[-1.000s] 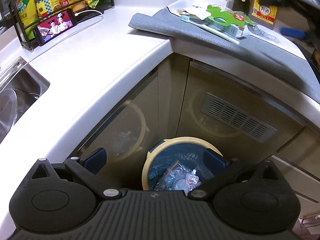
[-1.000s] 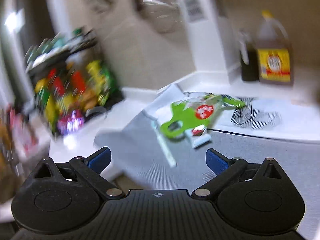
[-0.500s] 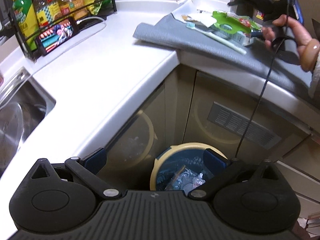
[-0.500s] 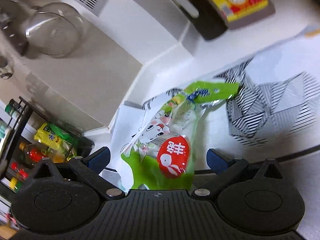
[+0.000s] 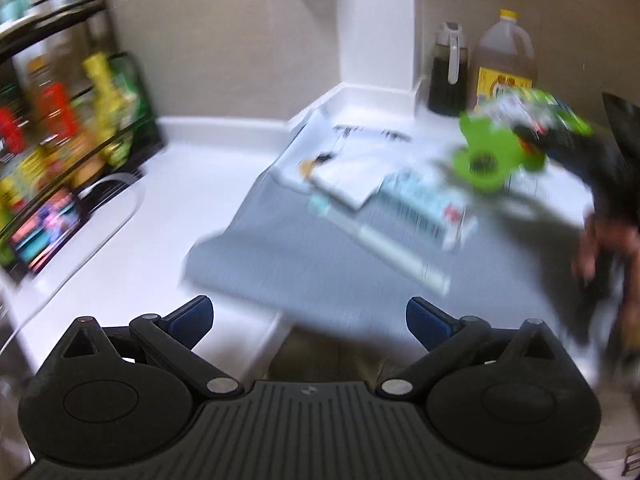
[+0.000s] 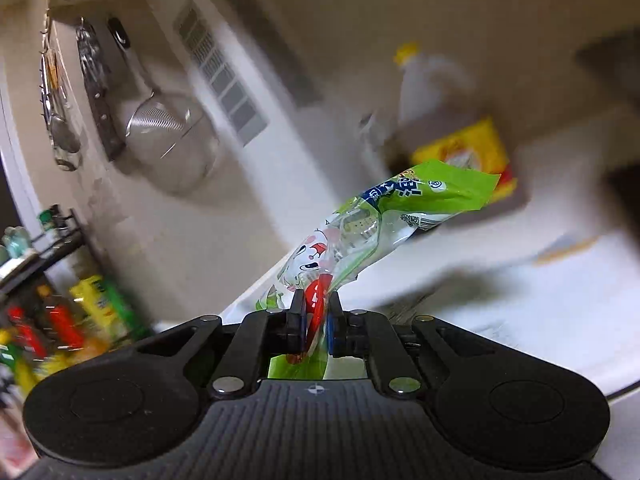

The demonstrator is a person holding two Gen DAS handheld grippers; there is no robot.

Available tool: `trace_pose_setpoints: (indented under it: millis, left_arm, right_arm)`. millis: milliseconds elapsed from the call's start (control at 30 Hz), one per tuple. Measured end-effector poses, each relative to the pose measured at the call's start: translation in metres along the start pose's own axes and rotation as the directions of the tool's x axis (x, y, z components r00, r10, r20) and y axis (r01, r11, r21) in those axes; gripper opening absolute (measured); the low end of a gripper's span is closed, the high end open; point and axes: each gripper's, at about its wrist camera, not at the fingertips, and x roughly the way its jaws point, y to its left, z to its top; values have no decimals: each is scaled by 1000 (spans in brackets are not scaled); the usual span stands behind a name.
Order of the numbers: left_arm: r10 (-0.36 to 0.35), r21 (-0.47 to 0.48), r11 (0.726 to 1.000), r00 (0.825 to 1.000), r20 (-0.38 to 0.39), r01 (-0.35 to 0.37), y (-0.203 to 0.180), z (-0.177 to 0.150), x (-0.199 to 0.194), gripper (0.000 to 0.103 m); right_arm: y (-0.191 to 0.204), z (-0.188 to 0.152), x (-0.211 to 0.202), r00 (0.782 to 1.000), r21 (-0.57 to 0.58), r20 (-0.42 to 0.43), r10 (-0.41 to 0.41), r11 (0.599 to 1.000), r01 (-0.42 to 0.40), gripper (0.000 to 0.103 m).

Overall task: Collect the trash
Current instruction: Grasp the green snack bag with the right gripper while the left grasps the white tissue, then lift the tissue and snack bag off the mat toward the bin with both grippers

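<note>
Closing on the crinkly green plastic snack wrapper (image 6: 372, 236), right gripper (image 6: 317, 328) fingers pinch its lower end, lifted off the grey mat (image 5: 320, 252) on the white counter (image 5: 168, 216). Left gripper (image 5: 310, 320) fingers apart, empty. Keep the pinch firm; thin film slips easily.

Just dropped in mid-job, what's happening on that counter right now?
The right gripper is closing on a green snack wrapper, pinched between its pads and lifted off the grey mat. The left gripper is open and empty, facing the mat, where a toothbrush and papers lie.
</note>
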Motion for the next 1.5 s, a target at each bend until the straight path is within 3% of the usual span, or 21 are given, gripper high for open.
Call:
trace_pose_setpoints:
  millis: [133, 333, 533, 600, 667, 700, 733, 767, 967, 1100, 1200, 1333, 1500]
  left_arm:
    - [-85, -26, 996, 994, -67, 84, -13, 62, 57, 103]
    - [-101, -31, 995, 984, -146, 97, -41, 128, 149, 103]
    - [-62, -52, 997, 957, -283, 49, -62, 151, 238, 103]
    - [-32, -33, 999, 955, -295, 23, -66, 150, 253, 103]
    - [-28, -69, 998, 963, -266, 10, -62, 151, 255, 92]
    - [-21, -81, 997, 969, -245, 1, -61, 153, 252, 61]
    - [-15, -75, 997, 973, -232, -3, -60, 156, 248, 15]
    - [-6, -61, 998, 973, -231, -9, -60, 158, 245, 2]
    - [69, -67, 995, 993, -92, -75, -46, 167, 192, 2]
    - [77, -100, 992, 997, -21, -79, -25, 141, 119, 2]
    - [108, -82, 991, 994, -6, -108, -11, 90, 61, 2]
    - [177, -59, 982, 984, -5, -177, 10, -2, -16, 2]
    - [231, -134, 962, 970, -74, -239, 47, -108, -80, 2]
  right_arm:
    - [-20, -15, 8, 1000, 53, -3, 5, 999, -5, 11]
    - [-39, -16, 20, 998, 190, -64, 21, 982, -9, 11]
    - [-46, -19, 27, 993, 241, -119, 12, 970, 17, 11]
    - [-45, -20, 27, 992, 227, -123, 17, 974, 11, 11]
    - [-43, -21, 27, 991, 222, -132, 26, 975, 4, 11]
    - [-43, -21, 28, 991, 220, -134, 28, 975, 3, 11]
    - [-43, -20, 27, 990, 220, -135, 28, 975, 2, 11]
    - [-44, -20, 28, 990, 221, -136, 28, 975, 3, 11]
    - [-45, -19, 26, 991, 221, -126, 37, 975, -8, 11]
    - [-46, -19, 26, 992, 225, -120, 39, 974, -11, 11]
    - [-48, -19, 27, 991, 233, -122, 44, 972, -15, 11]
    - [-49, -20, 28, 990, 245, -126, 59, 969, -26, 11]
    - [-45, -19, 24, 989, 217, -146, -8, 975, 40, 11]
